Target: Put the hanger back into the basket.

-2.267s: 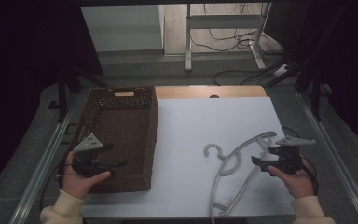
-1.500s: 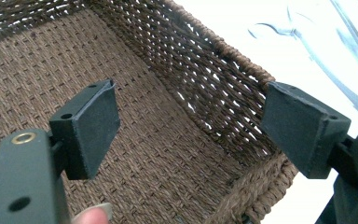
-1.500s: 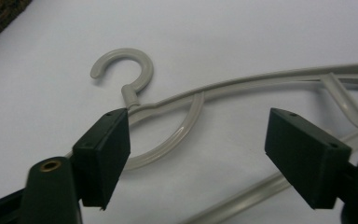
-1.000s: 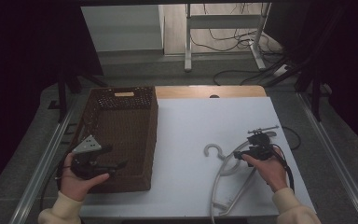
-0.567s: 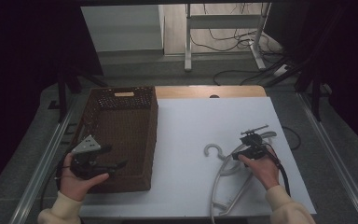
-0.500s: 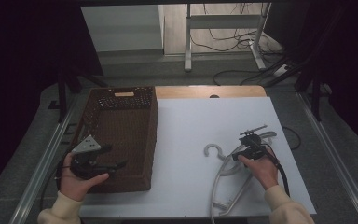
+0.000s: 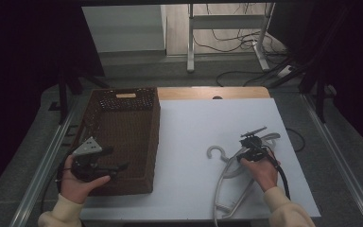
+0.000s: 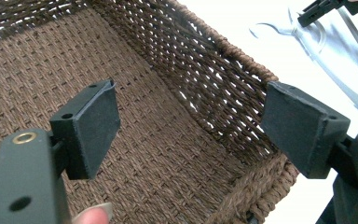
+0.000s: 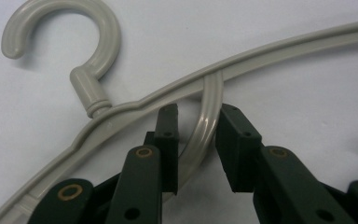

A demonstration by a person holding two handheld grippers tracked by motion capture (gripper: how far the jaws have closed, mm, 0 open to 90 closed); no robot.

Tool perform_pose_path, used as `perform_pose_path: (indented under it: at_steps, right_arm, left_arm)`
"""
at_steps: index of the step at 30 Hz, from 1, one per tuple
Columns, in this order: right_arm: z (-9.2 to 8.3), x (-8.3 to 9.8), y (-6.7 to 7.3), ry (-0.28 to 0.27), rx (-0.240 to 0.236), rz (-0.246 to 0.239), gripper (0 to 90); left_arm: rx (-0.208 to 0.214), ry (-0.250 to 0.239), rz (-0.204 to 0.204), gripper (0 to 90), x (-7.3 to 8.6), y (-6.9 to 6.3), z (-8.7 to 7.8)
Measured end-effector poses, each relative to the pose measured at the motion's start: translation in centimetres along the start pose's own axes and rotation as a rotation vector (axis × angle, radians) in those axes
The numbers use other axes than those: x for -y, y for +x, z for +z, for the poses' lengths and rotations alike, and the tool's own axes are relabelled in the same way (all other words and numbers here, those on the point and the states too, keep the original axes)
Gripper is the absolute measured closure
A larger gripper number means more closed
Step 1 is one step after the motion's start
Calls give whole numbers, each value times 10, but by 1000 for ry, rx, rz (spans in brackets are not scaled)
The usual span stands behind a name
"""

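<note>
Woven basket (image 7: 123, 137) well left of hanger (image 7: 231, 165)

Bench (image 7: 189, 123): placed across the middle of the high view, with floor seen above it.
Basket (image 7: 123, 137): set on the bench's left part, at centre left of the frame.
Hanger (image 7: 231, 175): laid flat on the bench, lower right of centre, well apart from the basket.
Left hand-held gripper (image 7: 116, 168): held over the basket's near left corner.
Right hand-held gripper (image 7: 250, 144): placed at the hanger, one inner bar of it lying between the jaws.
</note>
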State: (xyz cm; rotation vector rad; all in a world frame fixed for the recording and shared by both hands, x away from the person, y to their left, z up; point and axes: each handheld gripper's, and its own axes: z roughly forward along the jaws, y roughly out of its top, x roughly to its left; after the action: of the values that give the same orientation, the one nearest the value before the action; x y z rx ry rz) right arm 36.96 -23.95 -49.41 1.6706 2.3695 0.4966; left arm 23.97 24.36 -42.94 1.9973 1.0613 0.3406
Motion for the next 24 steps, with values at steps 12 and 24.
perform_pose_path:
  at_steps: [12,24]
  right_arm:
    - [2,-4,-5,-3,-34,46,813]
    - [-16,-8,-14,-85,-158,68,818]
  left_arm:
    - [1,-1,-3,193,1,1,0]
    - [-5,-5,-1,193,1,2,-2]
